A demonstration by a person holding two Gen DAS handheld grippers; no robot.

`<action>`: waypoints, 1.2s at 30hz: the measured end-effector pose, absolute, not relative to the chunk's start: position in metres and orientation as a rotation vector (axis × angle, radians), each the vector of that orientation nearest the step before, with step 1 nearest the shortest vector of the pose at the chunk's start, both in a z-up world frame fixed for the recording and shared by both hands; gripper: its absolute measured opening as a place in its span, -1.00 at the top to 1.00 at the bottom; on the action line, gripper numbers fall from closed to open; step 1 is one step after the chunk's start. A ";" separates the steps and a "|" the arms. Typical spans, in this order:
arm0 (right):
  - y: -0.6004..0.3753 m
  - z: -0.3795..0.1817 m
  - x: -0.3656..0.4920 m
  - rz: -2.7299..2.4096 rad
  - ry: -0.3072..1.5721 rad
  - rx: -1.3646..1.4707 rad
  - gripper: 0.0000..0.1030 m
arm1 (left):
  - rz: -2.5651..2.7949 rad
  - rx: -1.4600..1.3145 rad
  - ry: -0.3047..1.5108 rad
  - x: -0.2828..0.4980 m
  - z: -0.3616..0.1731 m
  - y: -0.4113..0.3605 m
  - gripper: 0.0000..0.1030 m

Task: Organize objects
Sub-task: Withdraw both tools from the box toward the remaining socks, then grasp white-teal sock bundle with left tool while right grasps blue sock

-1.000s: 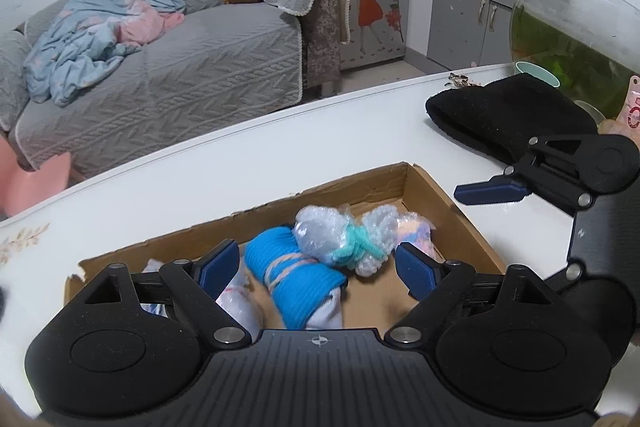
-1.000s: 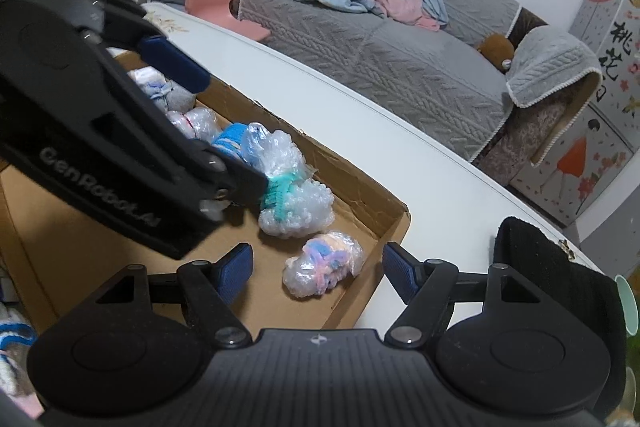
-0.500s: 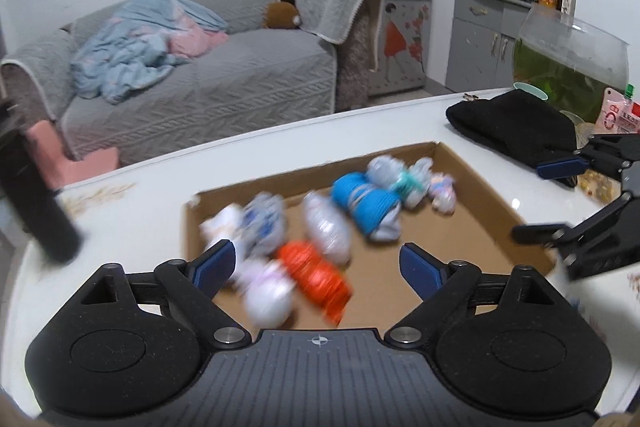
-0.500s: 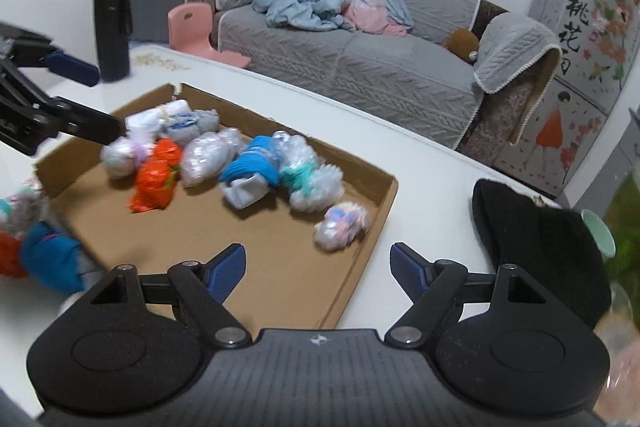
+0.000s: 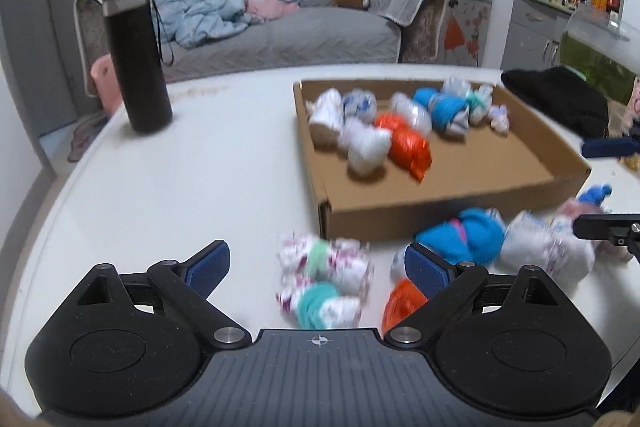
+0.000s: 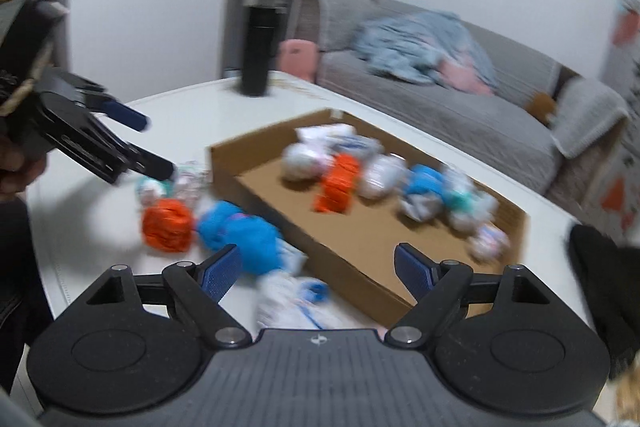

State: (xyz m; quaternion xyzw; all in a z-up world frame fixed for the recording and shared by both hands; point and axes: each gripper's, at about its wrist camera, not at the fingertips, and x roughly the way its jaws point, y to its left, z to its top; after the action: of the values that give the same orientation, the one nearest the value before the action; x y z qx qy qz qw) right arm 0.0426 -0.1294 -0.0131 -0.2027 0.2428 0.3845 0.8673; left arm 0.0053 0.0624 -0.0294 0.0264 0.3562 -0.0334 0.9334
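A shallow cardboard box (image 5: 448, 211) (image 6: 352, 267) on the white table holds several bagged sock bundles, among them an orange one (image 5: 404, 143) (image 6: 338, 183) and a blue one (image 5: 440, 107) (image 6: 424, 183). More bundles lie loose in front of the box: a white-and-green pair (image 5: 324, 267), an orange one (image 5: 400, 303) (image 6: 166, 223), a blue one (image 5: 468, 235) (image 6: 240, 231) and a white one (image 5: 548, 251) (image 6: 292, 301). My left gripper (image 5: 316, 263) (image 6: 140, 143) is open and empty above the loose bundles. My right gripper (image 6: 318, 267) (image 5: 600, 183) is open and empty over the box's near corner.
A tall black bottle (image 5: 136, 55) (image 6: 260, 43) stands at the table's far left. A black cloth (image 5: 560, 99) (image 6: 600, 275) lies right of the box. A grey sofa (image 5: 280, 27) stands behind the table, a cabinet and fish tank (image 5: 592, 55) at right.
Both grippers have pulled back from inside the box and swung left. The loose bundles in front of the box have come into view. Both stay open.
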 end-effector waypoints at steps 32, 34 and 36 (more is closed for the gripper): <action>-0.037 -0.060 0.058 1.057 0.573 -0.785 0.01 | -0.013 0.069 0.839 0.013 -0.070 0.103 -0.66; -0.040 -0.060 0.054 1.061 0.583 -0.758 0.09 | -0.022 0.064 0.835 0.012 -0.069 0.103 -0.52; -0.044 -0.060 0.051 1.067 0.588 -0.723 0.11 | -0.031 0.061 0.824 0.010 -0.067 0.103 -0.20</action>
State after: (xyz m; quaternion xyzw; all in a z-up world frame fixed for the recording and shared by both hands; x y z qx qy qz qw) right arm 0.0507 -0.0440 -0.0596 -0.3318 0.2699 0.4900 0.7596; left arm 0.0100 0.1029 -0.0672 0.0299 0.4005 -0.0150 0.9157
